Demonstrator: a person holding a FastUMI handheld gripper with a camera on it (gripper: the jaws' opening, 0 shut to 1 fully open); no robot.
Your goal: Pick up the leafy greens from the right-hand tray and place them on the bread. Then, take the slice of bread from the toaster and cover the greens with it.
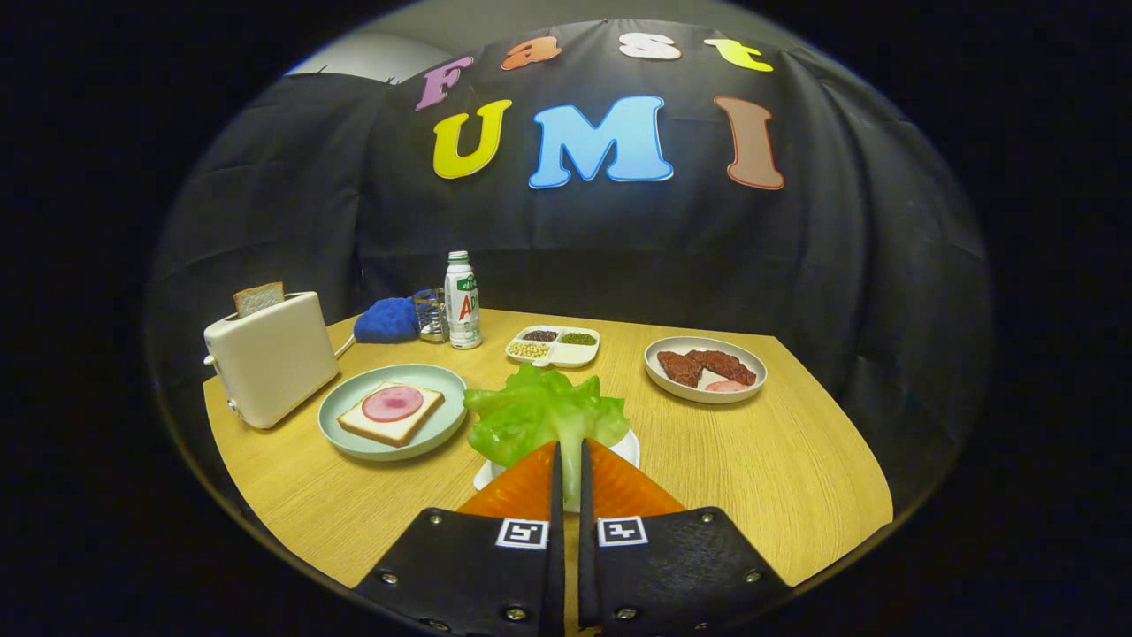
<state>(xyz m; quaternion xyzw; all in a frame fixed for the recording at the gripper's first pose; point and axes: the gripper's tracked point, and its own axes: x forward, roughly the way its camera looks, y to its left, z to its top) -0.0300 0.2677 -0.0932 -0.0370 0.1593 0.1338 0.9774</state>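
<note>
we hold the gripper (569,456) clamped on the leafy greens (546,414), both fingers pressing the stem, above a white tray (630,447) beside the plated bread (390,413).

The wooden desk (796,460) carries, beyond the claw (570,460), a toaster (270,358), plates (393,411), bottle (462,301), and sectioned dish (554,345).

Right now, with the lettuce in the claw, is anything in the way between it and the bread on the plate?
Nothing visible. The claw is shut on the lettuce, and the bread lies on its plate just beyond, beside the toaster, with bare table between.
</note>
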